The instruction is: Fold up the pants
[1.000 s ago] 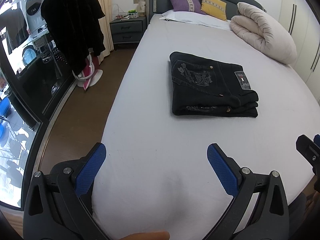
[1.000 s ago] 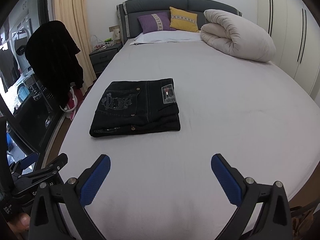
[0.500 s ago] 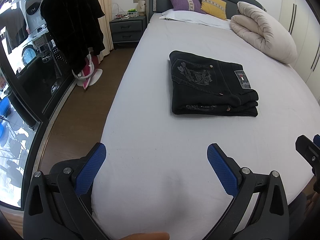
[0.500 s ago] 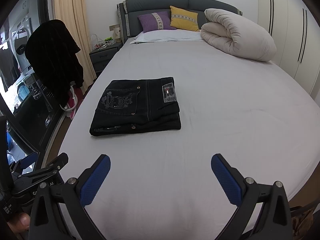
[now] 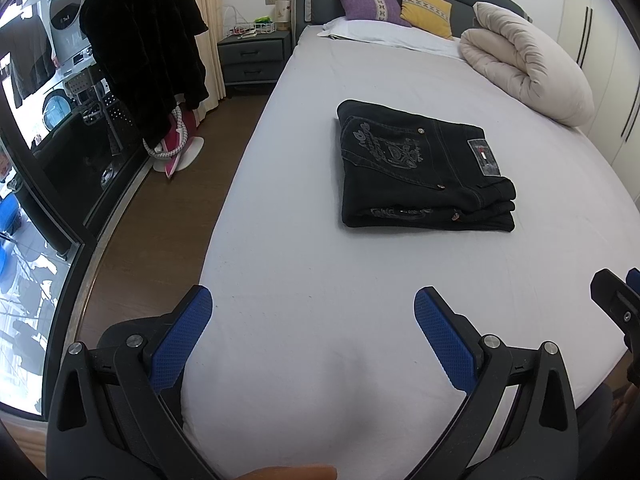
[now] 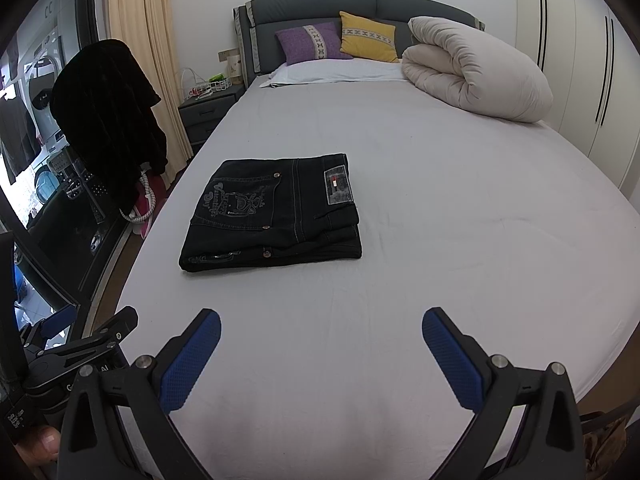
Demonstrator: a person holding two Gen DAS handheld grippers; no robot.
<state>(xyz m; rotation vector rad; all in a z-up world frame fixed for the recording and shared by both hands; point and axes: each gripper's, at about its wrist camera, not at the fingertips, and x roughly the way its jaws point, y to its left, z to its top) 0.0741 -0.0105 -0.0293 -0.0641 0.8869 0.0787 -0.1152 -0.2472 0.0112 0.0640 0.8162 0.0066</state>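
The pants (image 6: 272,212) lay folded, seemingly finished, on the bed (image 6: 460,220); both hand-held grippers, left (image 5: 312,320) and right (image 6: 320,338), gaped wide, empty.

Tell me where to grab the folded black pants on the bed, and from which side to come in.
Take the folded black pants at the near edge, where the stacked layers show as a thick lip facing both open grippers. Probably come in low along the sheet, one finger under the stack, one on top; the flat top offers nothing to pinch.

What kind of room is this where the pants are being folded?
A bedroom, most likely in a home: a large bed with a padded headboard and pillows, a nightstand beside it, and the folded black pants lying on the sheet.
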